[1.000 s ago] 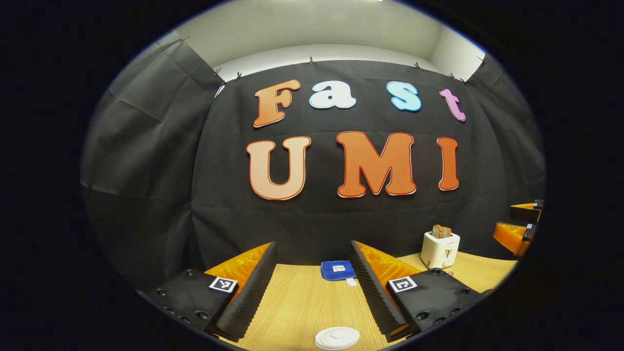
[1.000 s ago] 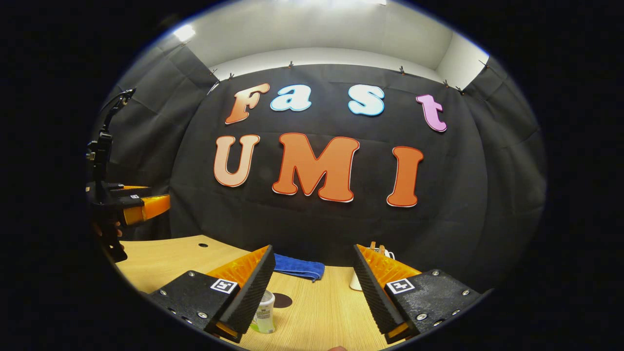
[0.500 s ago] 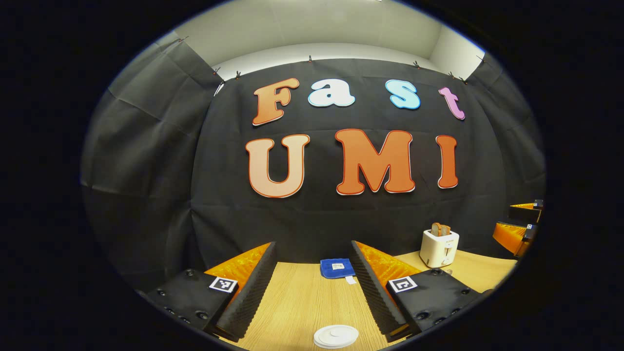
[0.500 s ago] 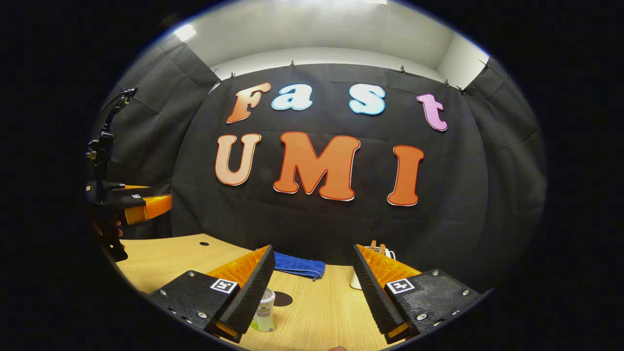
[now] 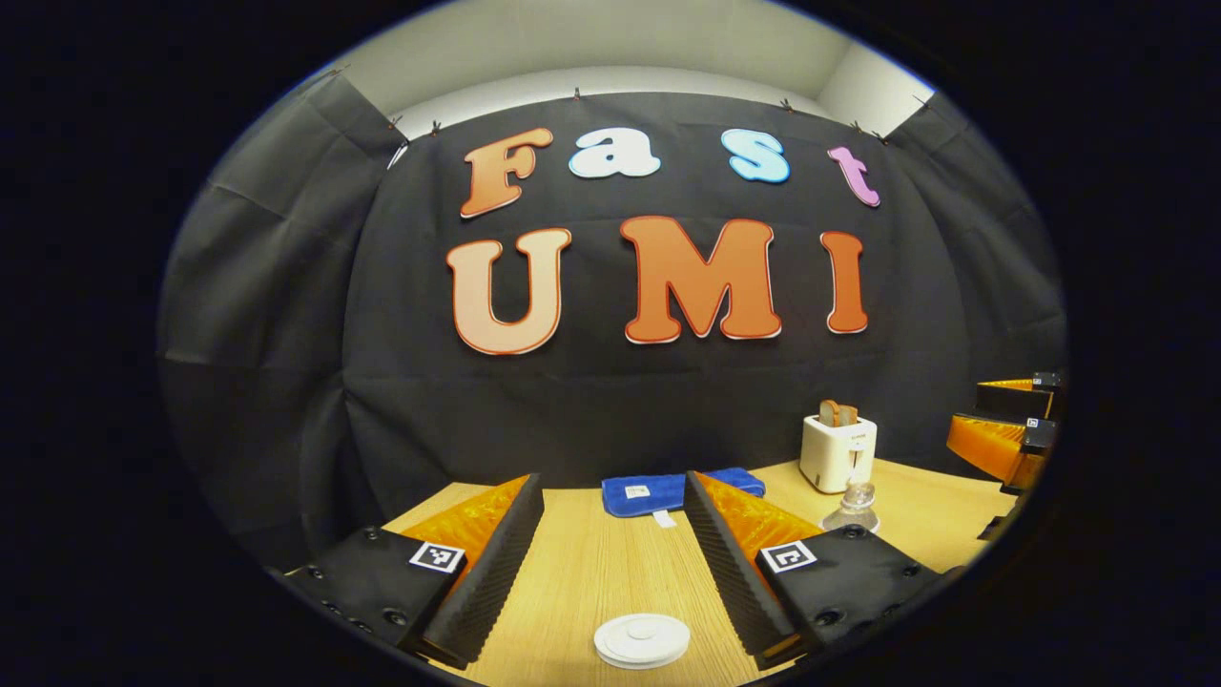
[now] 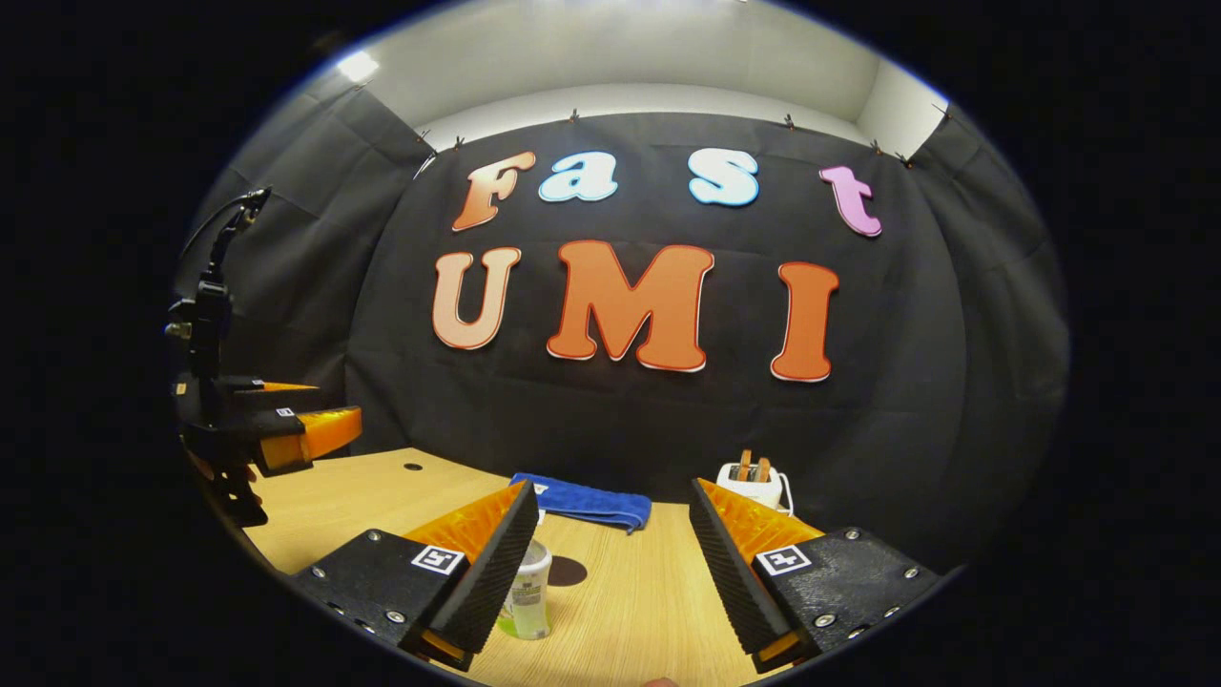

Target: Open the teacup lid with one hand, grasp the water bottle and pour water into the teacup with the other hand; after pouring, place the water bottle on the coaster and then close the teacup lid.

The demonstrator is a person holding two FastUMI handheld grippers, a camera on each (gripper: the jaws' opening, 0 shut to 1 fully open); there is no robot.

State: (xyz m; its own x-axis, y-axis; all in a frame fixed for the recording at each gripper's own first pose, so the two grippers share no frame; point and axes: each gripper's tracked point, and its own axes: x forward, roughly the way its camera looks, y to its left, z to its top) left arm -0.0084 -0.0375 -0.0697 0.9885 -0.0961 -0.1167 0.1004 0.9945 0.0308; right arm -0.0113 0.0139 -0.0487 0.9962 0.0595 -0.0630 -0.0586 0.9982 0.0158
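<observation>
1 white lid (image 5: 641, 639) between open left hand-held gripper (image 5: 614, 563) fingers

White teacup lid (image 5: 641, 639) on pale wood-grain table (image 5: 582, 582), blue towel (image 5: 639, 494) behind it, white toaster (image 5: 838, 453), clear bottle (image 6: 527, 603) with seemingly pale green label, dark round coaster (image 6: 567, 571).

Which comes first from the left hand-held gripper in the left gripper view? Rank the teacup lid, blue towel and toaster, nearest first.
1. Teacup lid: on the table, low between the open fingers of the left hand-held gripper.
2. Blue towel: farther ahead, partly behind the right finger.
3. Toaster: farthest, back right near the booth wall.
</observation>
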